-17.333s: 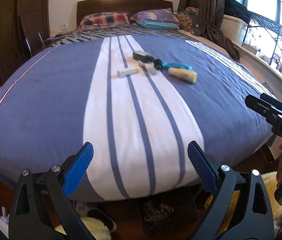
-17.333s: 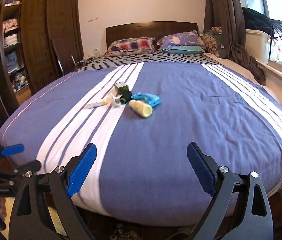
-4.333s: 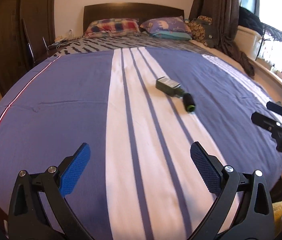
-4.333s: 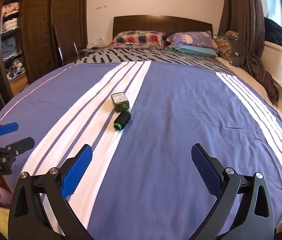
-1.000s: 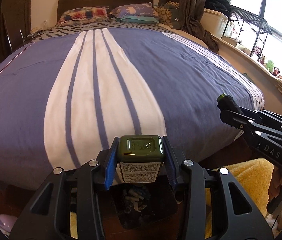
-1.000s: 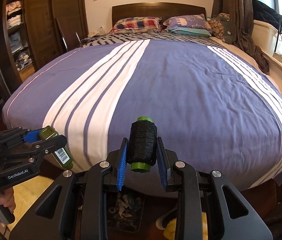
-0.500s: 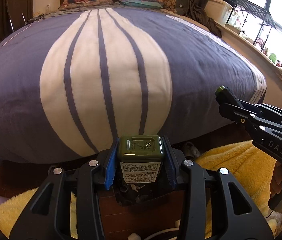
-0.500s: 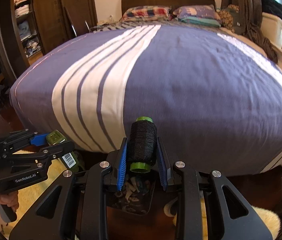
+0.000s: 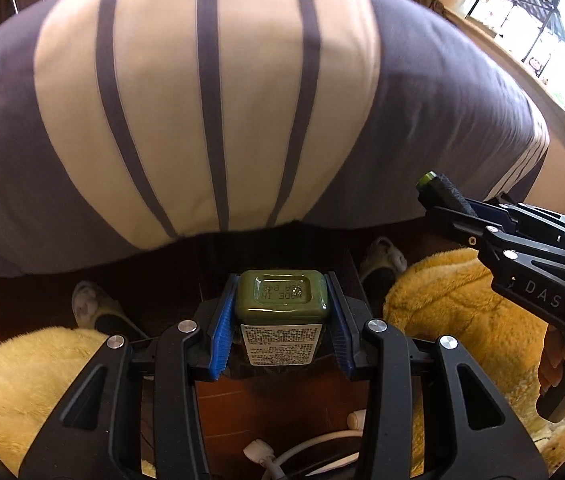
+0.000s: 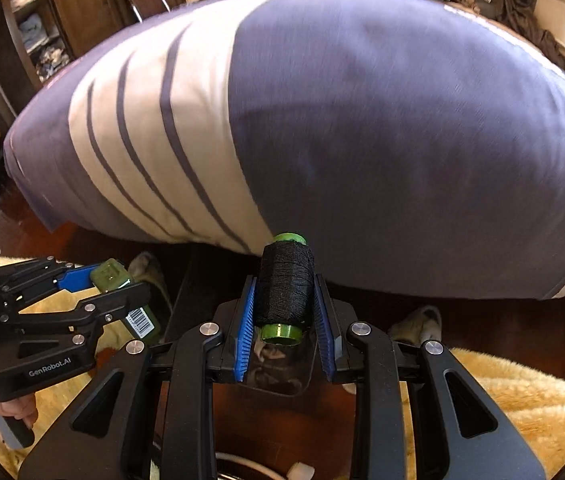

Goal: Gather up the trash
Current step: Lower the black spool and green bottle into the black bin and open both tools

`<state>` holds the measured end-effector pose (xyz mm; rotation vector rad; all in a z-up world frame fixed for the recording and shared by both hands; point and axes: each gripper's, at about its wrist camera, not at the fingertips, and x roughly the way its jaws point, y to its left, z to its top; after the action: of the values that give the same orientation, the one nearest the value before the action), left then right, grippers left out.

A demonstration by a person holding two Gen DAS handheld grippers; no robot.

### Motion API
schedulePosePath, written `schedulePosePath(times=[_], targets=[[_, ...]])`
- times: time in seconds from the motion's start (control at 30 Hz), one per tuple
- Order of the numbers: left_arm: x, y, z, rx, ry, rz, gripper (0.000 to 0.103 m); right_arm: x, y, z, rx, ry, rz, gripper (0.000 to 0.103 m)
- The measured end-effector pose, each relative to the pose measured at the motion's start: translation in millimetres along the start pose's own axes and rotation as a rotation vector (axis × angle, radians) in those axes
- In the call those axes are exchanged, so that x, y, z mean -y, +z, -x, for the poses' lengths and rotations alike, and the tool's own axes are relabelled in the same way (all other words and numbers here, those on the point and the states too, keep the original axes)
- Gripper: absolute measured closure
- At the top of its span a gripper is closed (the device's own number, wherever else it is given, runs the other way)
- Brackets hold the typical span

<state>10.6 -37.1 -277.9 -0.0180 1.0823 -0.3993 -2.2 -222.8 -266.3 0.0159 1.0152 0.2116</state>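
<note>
My left gripper (image 9: 281, 312) is shut on a square olive-green bottle (image 9: 281, 300), whose base and white label face the camera. My right gripper (image 10: 285, 312) is shut on a black thread spool (image 10: 285, 284) with a green core. Both point steeply down just off the foot of the bed. Directly beneath the spool sits a dark bin (image 10: 282, 390) on the floor with crumpled bits inside. In the left wrist view the bottle hides that bin. The right gripper (image 9: 462, 208) and spool (image 9: 440, 188) show at the right there. The left gripper (image 10: 94, 284) with the bottle (image 10: 112, 274) shows at the left of the right wrist view.
The bed (image 9: 202, 100) with its blue and white striped cover fills the upper half. Yellow fluffy rugs (image 9: 454, 320) (image 9: 22, 372) lie on the wooden floor on both sides. Slippers (image 9: 90, 308) (image 9: 382, 260) sit under the bed edge. A white cable (image 9: 266, 452) lies below. A wardrobe (image 10: 82, 8) stands far left.
Both grippers have sunk and tipped down past the foot of the bed. The bed slid up in view and the floor, rugs and bin came closer. Both grips are unchanged.
</note>
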Motion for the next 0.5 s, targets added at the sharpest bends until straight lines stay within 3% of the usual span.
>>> schedulePosePath(times=[0.5], targets=[[-14, -15, -63, -0.175, -0.047, 0.029, 0.063, -7, 1, -59, -0.176, 0.049, -0.008, 0.074]])
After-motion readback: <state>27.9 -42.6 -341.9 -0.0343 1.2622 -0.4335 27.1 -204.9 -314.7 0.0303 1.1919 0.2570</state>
